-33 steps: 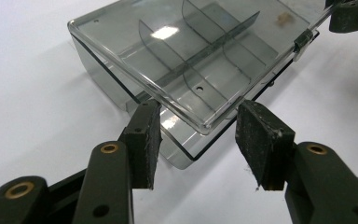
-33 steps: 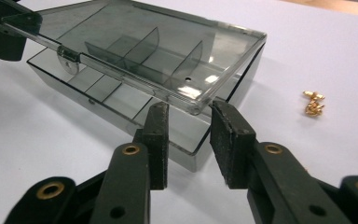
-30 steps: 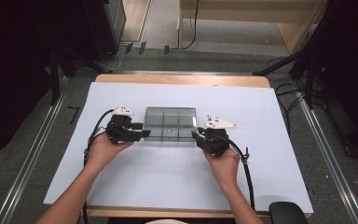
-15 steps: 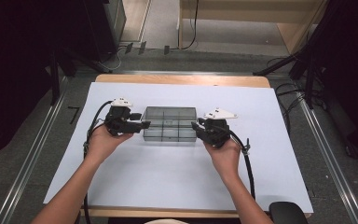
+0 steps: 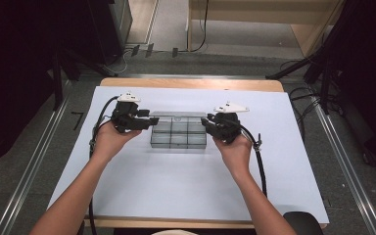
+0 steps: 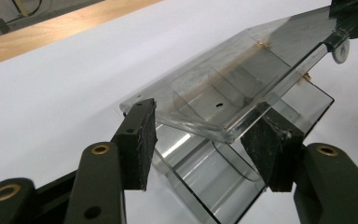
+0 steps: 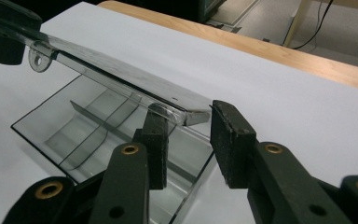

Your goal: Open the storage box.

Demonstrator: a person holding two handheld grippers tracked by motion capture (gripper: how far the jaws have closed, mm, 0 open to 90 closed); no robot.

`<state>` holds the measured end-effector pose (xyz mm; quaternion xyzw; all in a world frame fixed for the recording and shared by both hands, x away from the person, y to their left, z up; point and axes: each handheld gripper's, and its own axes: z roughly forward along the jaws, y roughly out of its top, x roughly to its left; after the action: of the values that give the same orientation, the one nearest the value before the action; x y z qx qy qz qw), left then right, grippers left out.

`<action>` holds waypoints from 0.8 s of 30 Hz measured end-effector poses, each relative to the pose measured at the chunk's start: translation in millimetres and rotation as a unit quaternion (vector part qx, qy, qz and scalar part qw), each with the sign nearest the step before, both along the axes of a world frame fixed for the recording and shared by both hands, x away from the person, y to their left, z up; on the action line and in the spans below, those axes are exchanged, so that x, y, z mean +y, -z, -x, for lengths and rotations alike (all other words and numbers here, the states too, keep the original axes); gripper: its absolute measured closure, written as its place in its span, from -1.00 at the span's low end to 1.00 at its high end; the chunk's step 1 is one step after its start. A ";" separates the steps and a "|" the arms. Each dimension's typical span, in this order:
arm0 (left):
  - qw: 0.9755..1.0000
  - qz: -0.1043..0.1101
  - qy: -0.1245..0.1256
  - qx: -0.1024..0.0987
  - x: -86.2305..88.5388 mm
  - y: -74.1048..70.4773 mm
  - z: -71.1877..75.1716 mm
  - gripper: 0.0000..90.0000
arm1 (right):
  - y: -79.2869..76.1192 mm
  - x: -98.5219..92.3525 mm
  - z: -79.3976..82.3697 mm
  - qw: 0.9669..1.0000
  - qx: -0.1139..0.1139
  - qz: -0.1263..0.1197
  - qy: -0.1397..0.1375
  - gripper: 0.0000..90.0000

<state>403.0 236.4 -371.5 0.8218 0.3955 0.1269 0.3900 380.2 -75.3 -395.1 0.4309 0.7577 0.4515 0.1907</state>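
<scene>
A: Status? The clear compartment box (image 5: 178,133) sits mid-frame in the high view on the white-covered counter (image 5: 127,191). Its lid (image 6: 242,79) is lifted partway, tilted up off the base (image 7: 112,135).

B: So opening is started, not done. Lid looks roughly half raised; swinging it fully back is probably what's left.

A: Tools? Left tool (image 5: 152,121) at the box's left end: jaws apart, lid's end edge between the pads, whether they press is unclear. Those jaws have just been closing a bit.

B: Right tool (image 5: 204,123) at the right end: one pad sits under the lid corner, jaws apart, no clamp visible.

A: Versus a second ago: the lid lay flat on the box, and both hands were lower in frame. Now the hands are higher and the lid is up.
</scene>
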 end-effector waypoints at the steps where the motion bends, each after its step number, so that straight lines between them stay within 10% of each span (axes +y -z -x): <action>1: 1.000 -0.003 -0.002 -0.002 -2.0 0.2 -3.8 0.08 | -1.2 1.8 -3.7 1.000 0.000 0.000 0.005 0.53; 24: 1.000 0.007 -0.006 -0.011 -8.6 6.7 -37.7 0.20 | 8.9 7.0 -38.1 1.000 0.003 0.001 0.022 0.55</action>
<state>440.6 227.8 -378.2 0.8152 0.3973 0.1356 0.3990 418.3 -68.3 -404.0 0.4491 0.7489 0.4451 0.1984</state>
